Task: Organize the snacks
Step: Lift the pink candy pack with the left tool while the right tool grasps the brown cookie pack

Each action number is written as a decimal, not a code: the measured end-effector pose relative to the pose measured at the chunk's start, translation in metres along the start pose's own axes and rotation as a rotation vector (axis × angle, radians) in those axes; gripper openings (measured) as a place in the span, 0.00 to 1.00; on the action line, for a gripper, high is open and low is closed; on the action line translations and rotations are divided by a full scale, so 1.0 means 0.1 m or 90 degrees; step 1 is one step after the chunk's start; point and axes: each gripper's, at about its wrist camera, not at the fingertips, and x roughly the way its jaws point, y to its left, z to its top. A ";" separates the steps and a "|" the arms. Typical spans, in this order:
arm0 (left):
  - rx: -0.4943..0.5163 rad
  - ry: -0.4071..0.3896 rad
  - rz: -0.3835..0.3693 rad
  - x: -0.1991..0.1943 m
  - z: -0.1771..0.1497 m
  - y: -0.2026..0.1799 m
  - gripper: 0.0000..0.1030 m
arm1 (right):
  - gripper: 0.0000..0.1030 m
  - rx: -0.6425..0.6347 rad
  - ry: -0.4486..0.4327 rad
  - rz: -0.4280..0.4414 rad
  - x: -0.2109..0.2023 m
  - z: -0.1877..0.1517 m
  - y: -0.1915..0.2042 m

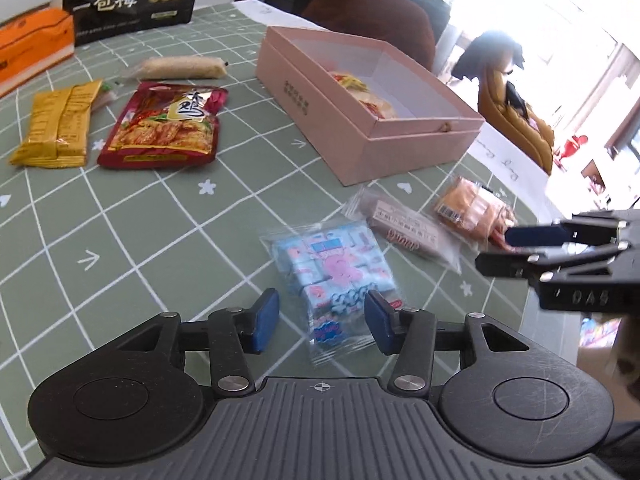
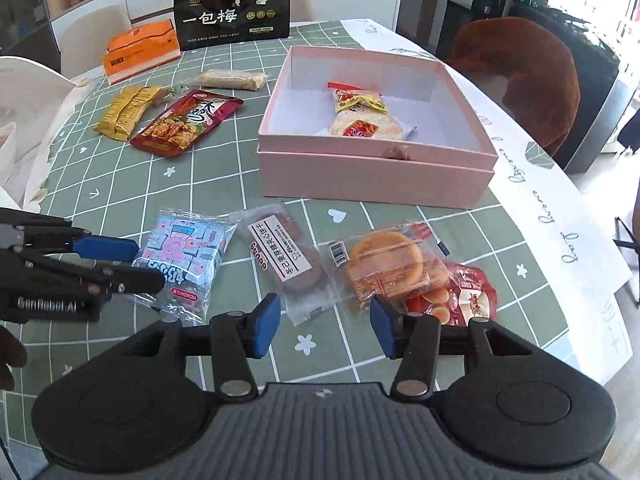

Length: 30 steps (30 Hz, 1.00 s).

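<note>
My left gripper point(image 1: 323, 322) stands open, with the near end of a blue and pink candy packet point(image 1: 336, 264) lying on the table between its pads, untouched. The right gripper point(image 2: 325, 325) is open too, low over a clear packet of brown biscuits point(image 2: 288, 256) and an orange cake packet point(image 2: 384, 260); nothing is gripped. A red snack packet point(image 2: 468, 296) lies under the cake packet. Behind them stands an open pink box point(image 2: 360, 176) holding rice cracker packets point(image 2: 364, 120).
On the green checked tablecloth at the far left lie a red chicken packet point(image 1: 164, 128), a gold packet point(image 1: 56, 124) and a beige bar point(image 1: 180, 67). A black bag point(image 2: 232, 8) and an orange tissue box point(image 2: 140, 52) stand at the back. A brown chair point(image 2: 528, 72) is at the right.
</note>
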 end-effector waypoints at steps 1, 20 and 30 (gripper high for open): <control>-0.006 0.002 -0.001 0.01 0.02 -0.03 0.51 | 0.48 0.003 0.002 0.000 0.01 0.00 -0.01; 0.101 -0.001 0.082 0.50 0.20 -0.67 0.70 | 0.50 0.005 -0.017 -0.069 -0.01 -0.11 -0.30; 0.079 0.001 0.107 0.37 0.13 -0.53 0.66 | 0.50 0.020 -0.033 -0.011 0.01 -0.07 -0.39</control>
